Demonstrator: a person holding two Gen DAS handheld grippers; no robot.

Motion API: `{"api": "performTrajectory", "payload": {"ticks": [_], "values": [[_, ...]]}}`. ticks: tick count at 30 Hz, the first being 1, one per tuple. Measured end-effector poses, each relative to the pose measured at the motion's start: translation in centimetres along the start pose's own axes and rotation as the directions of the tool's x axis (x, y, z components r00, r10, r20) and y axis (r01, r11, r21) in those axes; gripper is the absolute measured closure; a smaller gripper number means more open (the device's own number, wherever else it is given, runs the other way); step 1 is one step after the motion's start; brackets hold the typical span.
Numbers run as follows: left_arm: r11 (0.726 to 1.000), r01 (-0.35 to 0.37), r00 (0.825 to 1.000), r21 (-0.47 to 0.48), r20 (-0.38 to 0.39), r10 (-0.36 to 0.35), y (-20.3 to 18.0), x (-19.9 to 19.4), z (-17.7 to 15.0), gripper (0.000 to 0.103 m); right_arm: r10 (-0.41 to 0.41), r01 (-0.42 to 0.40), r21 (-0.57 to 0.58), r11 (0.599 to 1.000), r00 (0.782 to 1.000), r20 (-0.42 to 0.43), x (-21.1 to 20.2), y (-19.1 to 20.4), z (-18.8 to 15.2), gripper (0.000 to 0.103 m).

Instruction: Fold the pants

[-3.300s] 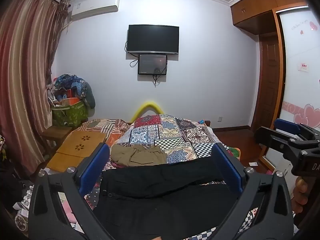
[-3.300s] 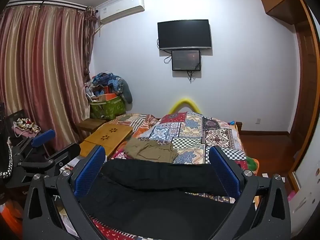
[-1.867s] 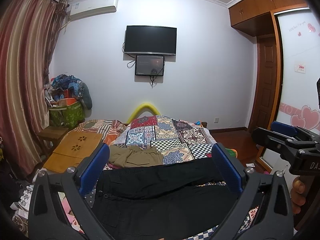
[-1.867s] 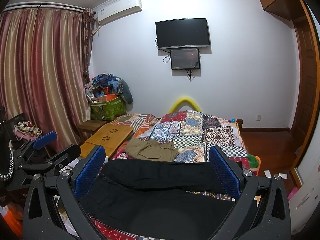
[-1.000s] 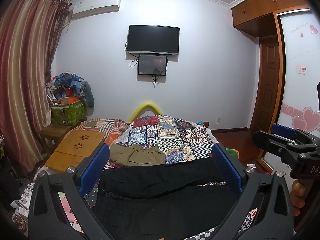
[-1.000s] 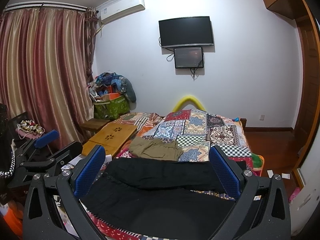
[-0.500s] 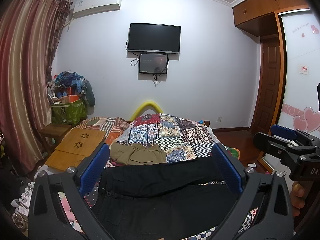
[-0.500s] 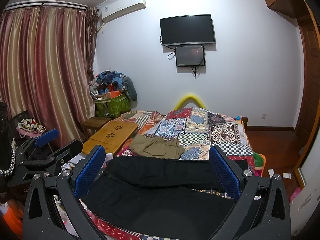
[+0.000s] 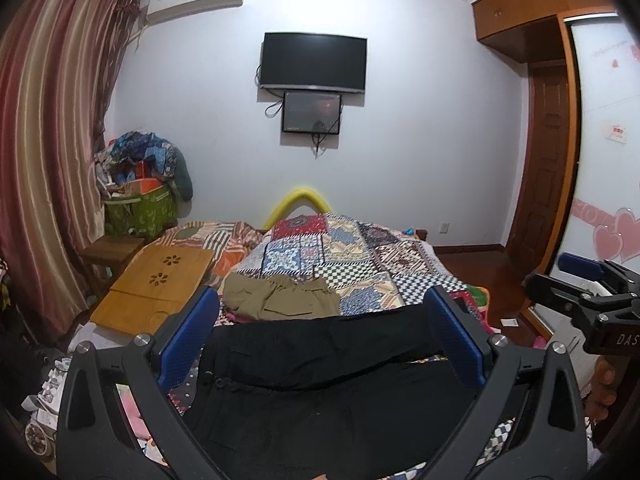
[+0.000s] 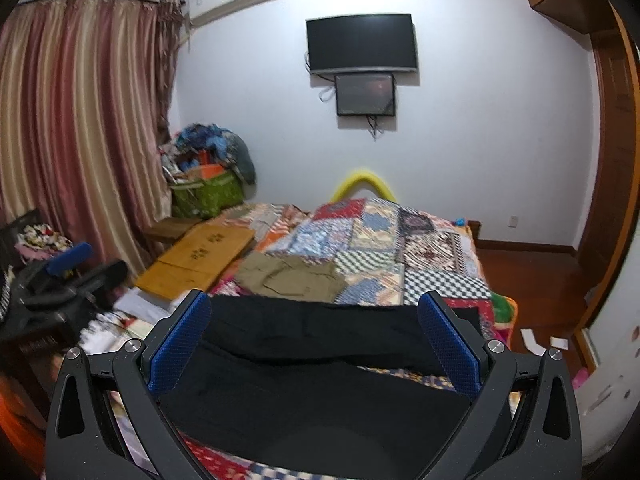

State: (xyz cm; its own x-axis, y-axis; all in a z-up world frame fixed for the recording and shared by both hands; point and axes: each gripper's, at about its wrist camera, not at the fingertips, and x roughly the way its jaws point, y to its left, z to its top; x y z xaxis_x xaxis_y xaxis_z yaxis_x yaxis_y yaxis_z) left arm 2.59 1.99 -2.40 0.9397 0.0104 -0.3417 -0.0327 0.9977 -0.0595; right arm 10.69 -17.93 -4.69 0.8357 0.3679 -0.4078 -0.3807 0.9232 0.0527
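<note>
Left gripper [image 9: 320, 344] and right gripper [image 10: 314, 344]: both spread wide, holding nothing, level above the near bed edge; black pants [image 9: 320, 384] directly at 12 o'clock of each, long axis running 9-to-3, spread on patchwork quilt [image 9: 332, 252]; neither gripper evidently nearer.

Our left gripper [image 9: 320, 344] has a black, Y-shaped frame with triangular cut-outs at four and eight o'clock, silver screw heads at the joints, and two fingers faced with blue textured pads [image 9: 188, 342]. Our right gripper [image 10: 314, 340] is built the same: black arms, silver screws, blue dimpled pads [image 10: 448, 344]. From the left wrist, at three o'clock, its black body carries white letters "DAS".
</note>
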Motion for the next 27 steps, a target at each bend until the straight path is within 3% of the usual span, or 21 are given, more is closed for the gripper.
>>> {"api": "performTrajectory", "payload": {"ticks": [10,17,21,24,27], "values": [[0.997,-0.073,0.988,-0.005,-0.137,0.072,2.7,7.4,-1.2,0.0,-0.149,0.15,0.001,0.989,0.981,-0.124,4.3,-5.9,-1.9,0.0],[0.992,-0.12,0.964,-0.027,-0.244,0.11,6.0,14.1,-2.3,0.0,-0.284,0.273,-0.08,0.959,0.94,-0.19,7.1,-9.4,-2.9,0.0],[0.982,-0.168,0.937,-0.085,-0.323,0.132,9.0,18.9,-3.4,0.0,-0.294,0.285,-0.07,0.956,0.926,-0.236,8.8,-12.1,-3.4,0.0],[0.974,-0.2,0.909,-0.103,-0.391,0.145,11.2,22.6,-4.6,0.0,-0.305,0.299,-0.062,0.952,0.916,-0.262,10.1,-14.0,-3.7,0.0],[0.964,-0.248,0.877,-0.093,-0.445,0.183,13.2,26.0,-5.9,0.0,-0.341,0.338,-0.063,0.939,0.892,-0.298,12.0,-16.3,-4.1,0.0]]}}
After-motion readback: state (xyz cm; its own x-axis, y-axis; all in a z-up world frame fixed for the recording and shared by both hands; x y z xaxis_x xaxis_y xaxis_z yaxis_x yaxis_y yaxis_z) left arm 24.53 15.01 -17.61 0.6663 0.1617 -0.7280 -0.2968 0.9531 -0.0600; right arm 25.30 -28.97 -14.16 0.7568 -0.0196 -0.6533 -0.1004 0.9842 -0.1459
